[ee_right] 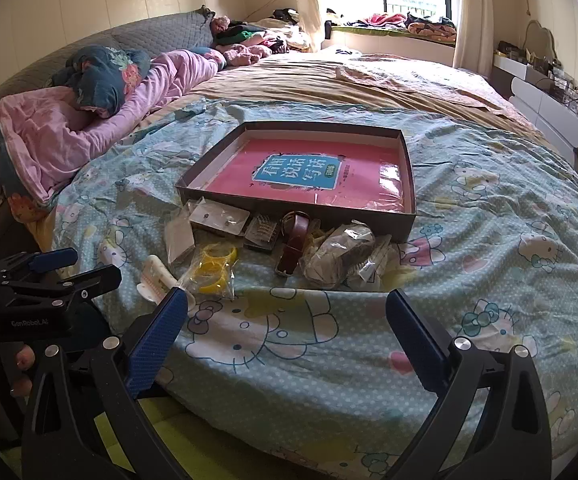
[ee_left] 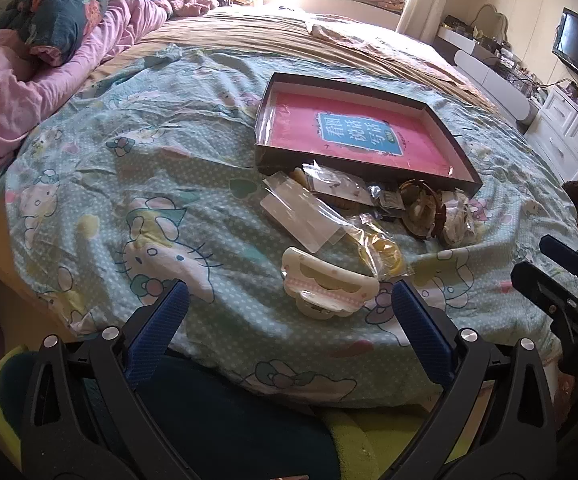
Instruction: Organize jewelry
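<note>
Now, bagged jewelry point(ee_right: 273, 248) heaped before the shallow box point(ee_right: 407, 184), both grippers point(ee_left: 289, 300) point(ee_right: 287, 308) spread wide, empty

The left gripper point(ee_left: 289, 304) and the right gripper point(ee_right: 287, 312) were both held level side by side with jaws spread wide and nothing between them, fingers point(ee_right: 25, 358) gripping the left one's handle.
</note>
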